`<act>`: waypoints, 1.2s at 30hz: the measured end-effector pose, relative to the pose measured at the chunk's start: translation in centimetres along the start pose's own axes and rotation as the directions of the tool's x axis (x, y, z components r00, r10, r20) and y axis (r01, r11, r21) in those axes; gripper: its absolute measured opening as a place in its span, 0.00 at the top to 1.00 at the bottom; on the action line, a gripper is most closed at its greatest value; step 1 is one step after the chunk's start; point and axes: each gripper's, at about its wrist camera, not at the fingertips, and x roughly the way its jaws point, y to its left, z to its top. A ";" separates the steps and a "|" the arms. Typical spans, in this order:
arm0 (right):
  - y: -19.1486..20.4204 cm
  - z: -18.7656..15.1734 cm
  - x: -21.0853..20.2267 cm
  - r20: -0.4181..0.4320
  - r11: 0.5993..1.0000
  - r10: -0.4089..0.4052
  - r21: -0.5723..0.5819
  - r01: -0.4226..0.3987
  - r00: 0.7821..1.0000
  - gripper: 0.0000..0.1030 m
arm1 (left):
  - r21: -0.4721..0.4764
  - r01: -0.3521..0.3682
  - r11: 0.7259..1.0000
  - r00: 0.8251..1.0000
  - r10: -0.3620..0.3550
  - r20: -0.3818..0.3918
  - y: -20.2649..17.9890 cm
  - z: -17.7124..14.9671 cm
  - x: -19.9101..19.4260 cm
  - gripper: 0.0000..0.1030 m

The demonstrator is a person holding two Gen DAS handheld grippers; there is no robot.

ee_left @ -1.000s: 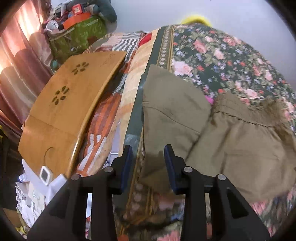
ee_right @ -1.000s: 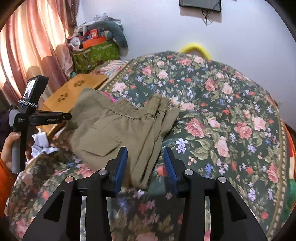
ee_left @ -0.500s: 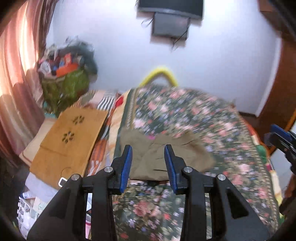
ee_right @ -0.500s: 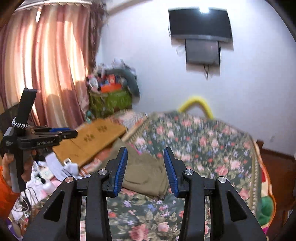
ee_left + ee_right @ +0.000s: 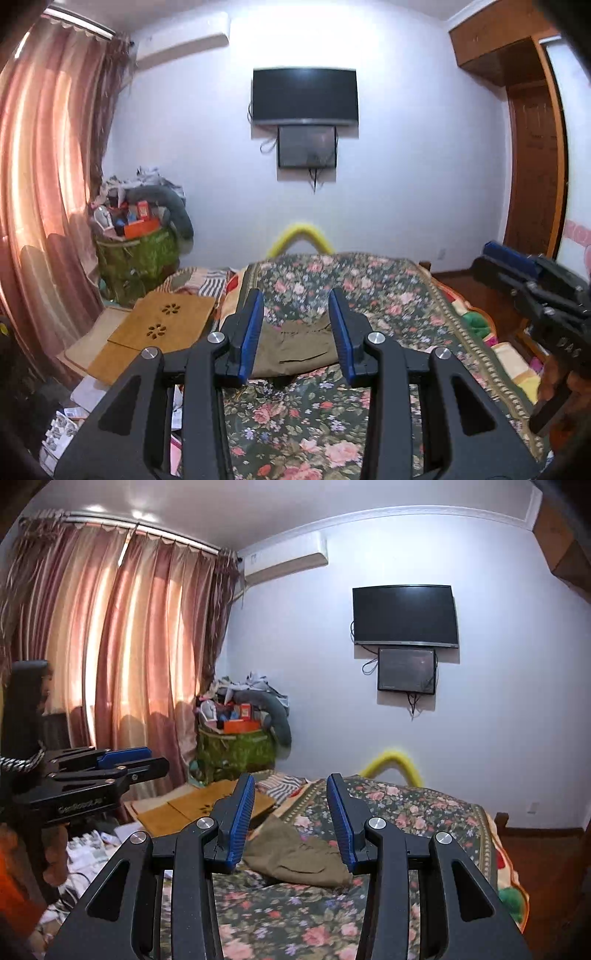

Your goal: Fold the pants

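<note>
1. The pants (image 5: 295, 347), olive-khaki and folded into a compact bundle, lie on the floral bedspread (image 5: 314, 417) of the bed, toward its left edge as both cameras see it.
2. The left gripper (image 5: 295, 332) is held up in the air well short of the pants, pointing almost level across the room. In its own view the bundle shows through the gap between the two blue-padded fingers, but it lies far beyond and below them, with no contact.
3. The left gripper's jaws stand partly apart with nothing between them; they have just been opening a little.
4. The right gripper (image 5: 291, 818) is likewise lifted clear of the bed, jaws partly apart and empty. From its camera the pants (image 5: 295, 860) sit low between the fingers and reach slightly toward the right finger, well apart from both pads.
5. Each gripper appears in the other's view: the left one (image 5: 122, 760) at the left edge, gripped by a hand (image 5: 55, 853) with an orange sleeve below it, and the right one (image 5: 517, 266) at the right edge.
6. A wooden lap desk (image 5: 162, 328) lies just beside the bed on the pants' side. A green bag (image 5: 236, 753) stuffed with clutter stands by the pink curtains (image 5: 122, 646), and a dark television (image 5: 304, 96) hangs on the far wall.
</note>
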 end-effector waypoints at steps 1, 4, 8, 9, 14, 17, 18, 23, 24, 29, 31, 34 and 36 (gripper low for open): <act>0.1 -0.1 -0.2 0.002 1.000 -0.001 0.009 0.001 1.000 0.63 | -0.005 -0.003 1.000 1.000 0.003 0.015 -0.1 -0.1 -0.9 0.59; 0.4 -0.5 -0.8 0.006 0.999 -0.006 0.035 0.006 1.000 0.52 | -0.014 -0.033 0.999 0.998 0.033 0.059 -0.3 -0.6 -3.3 0.47; 0.6 -0.8 -1.2 0.001 0.998 -0.037 0.041 0.037 0.999 0.42 | -0.031 -0.058 0.998 0.993 0.061 0.102 -0.5 -1.1 -5.3 0.36; 0.5 -0.8 -1.3 0.001 0.998 -0.047 0.050 0.047 0.999 0.29 | -0.037 -0.059 0.998 0.992 0.063 0.105 -0.5 -1.2 -5.4 0.34; 0.3 -0.8 -2.1 0.012 0.994 -0.089 0.071 0.088 0.996 0.11 | -0.042 -0.074 0.996 0.991 0.078 0.108 -0.7 -1.6 -5.3 0.18; 0.7 -1.0 -2.4 0.010 0.992 -0.114 0.058 0.113 0.993 0.00 | -0.045 -0.084 0.995 0.990 0.089 0.110 -0.8 -1.9 -5.2 0.10; 0.7 -1.2 -2.5 0.009 0.992 -0.118 0.053 0.118 0.993 0.00 | -0.047 -0.087 0.995 0.990 0.091 0.109 -0.8 -2.0 -5.2 0.05; 0.7 -1.4 -2.7 0.002 0.992 -0.120 0.045 0.120 0.993 0.00 | -0.058 -0.083 0.995 0.990 0.089 0.105 -0.5 -2.4 -4.9 0.03; 0.7 -1.5 -2.8 0.002 0.992 -0.122 0.045 0.121 0.993 0.00 | -0.057 -0.087 0.995 0.990 0.093 0.106 -0.6 -2.5 -5.0 0.02; 0.7 -1.9 -3.3 0.004 0.991 -0.122 0.048 0.121 0.993 0.00 | -0.056 -0.085 0.995 0.991 0.091 0.102 -0.4 -2.8 -4.9 0.01; 0.8 -1.9 -3.3 0.004 0.991 -0.122 0.047 0.122 0.992 0.00 | -0.060 -0.087 0.994 0.991 0.093 0.101 -0.4 -2.9 -4.9 0.01; 0.7 -1.9 -3.3 0.004 0.992 -0.121 0.047 0.121 0.993 0.00 | -0.062 -0.089 0.994 0.991 0.095 0.097 -0.3 -3.0 -4.8 0.00; 0.7 -2.0 -3.4 0.004 0.992 -0.122 0.042 0.122 0.993 0.00 | -0.061 -0.088 0.994 0.991 0.094 0.092 -0.2 -3.1 -4.6 0.00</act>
